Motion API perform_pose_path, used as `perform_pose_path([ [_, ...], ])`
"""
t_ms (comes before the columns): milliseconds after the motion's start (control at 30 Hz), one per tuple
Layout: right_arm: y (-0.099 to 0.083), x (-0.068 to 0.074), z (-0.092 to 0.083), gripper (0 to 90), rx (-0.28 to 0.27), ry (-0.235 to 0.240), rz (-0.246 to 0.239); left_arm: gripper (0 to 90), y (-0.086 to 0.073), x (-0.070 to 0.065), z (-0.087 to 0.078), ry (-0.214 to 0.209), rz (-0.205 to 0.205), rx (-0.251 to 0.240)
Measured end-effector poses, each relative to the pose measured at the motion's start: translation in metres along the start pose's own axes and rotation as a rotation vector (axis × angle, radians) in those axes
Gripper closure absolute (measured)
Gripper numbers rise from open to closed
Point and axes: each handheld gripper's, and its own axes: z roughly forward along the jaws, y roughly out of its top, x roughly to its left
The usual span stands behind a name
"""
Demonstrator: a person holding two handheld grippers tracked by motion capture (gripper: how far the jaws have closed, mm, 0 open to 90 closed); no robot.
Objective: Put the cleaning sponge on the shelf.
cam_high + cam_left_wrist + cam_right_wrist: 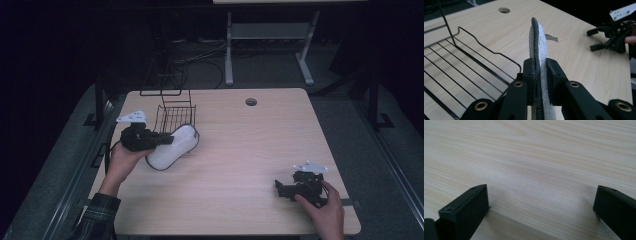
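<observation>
The insole [175,146], a flat, soft, white felt-like piece edged in dark stitched binding, is hanging just in front of the wire rack [175,116], pinched on edge by the left gripper [540,72], whose jaws are standing nearly closed on its thin rim. Because the piece is limp and gripped so narrowly, it is likely sagging or twisting, so it could slip out or catch on the rack's thin black wires. The right gripper [284,189] is resting well away from the rack on the smooth pale wood table [260,150], its jaws standing wide and holding nothing.
</observation>
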Motion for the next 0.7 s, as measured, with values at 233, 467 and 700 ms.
perform_pose_path([
  [233,0.000,0.000,0.000,0.0,0.000,0.001,-0.001,78.7,0.001,0.013,0.000,0.013,-0.017,-0.010],
  [467,0.000,0.000,0.000,0.0,0.001,0.002,0.000,78.6,0.001,0.028,-0.001,0.027,-0.039,-0.029],
  [700,0.000,0.000,0.000,0.0,0.001,0.003,0.000,78.7,-0.004,0.047,0.000,0.045,-0.073,-0.029],
])
